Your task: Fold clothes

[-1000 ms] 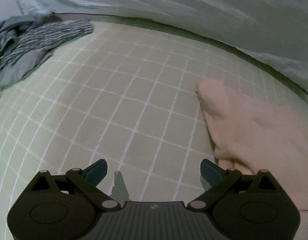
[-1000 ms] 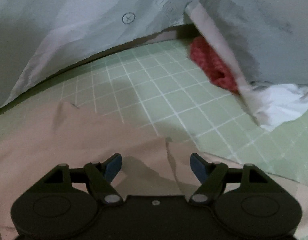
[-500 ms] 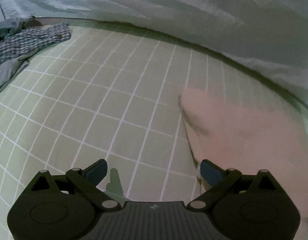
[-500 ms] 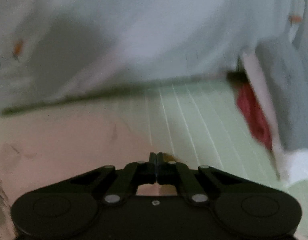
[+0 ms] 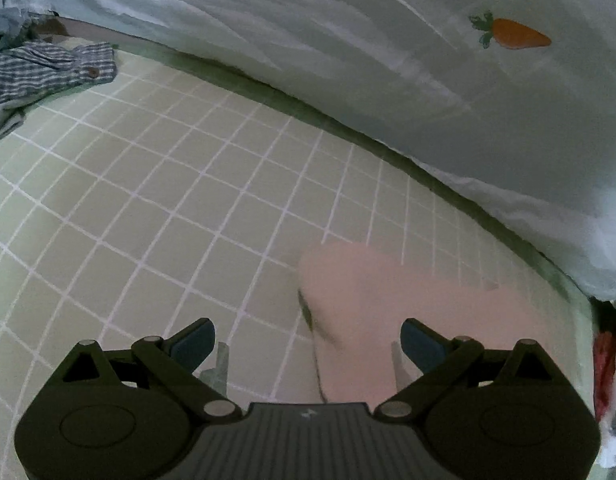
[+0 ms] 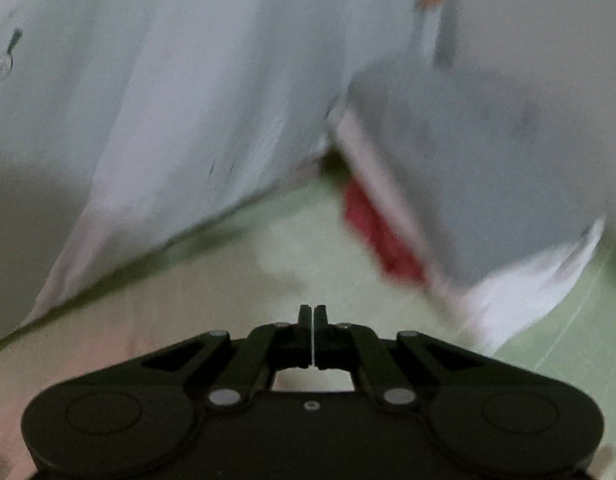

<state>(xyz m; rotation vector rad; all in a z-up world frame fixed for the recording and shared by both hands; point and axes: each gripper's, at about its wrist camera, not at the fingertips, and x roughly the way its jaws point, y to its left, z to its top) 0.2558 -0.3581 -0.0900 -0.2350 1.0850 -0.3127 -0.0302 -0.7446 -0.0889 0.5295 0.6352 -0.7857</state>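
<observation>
A: Right wrist view: what was unreadable?
B: All motion-blurred. Whether the right gripper (image 6: 312, 320) pinched cloth could not be told.
A: Left wrist view?
B: Checked shirt (image 5: 40, 74) cut off at the left edge; red cloth (image 5: 604, 368) mostly hidden.

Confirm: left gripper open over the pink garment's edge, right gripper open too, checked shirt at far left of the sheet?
Not quite. The right gripper is shut, per the right wrist view. The rest holds: left gripper open over the pink garment, checked shirt far left.
</observation>
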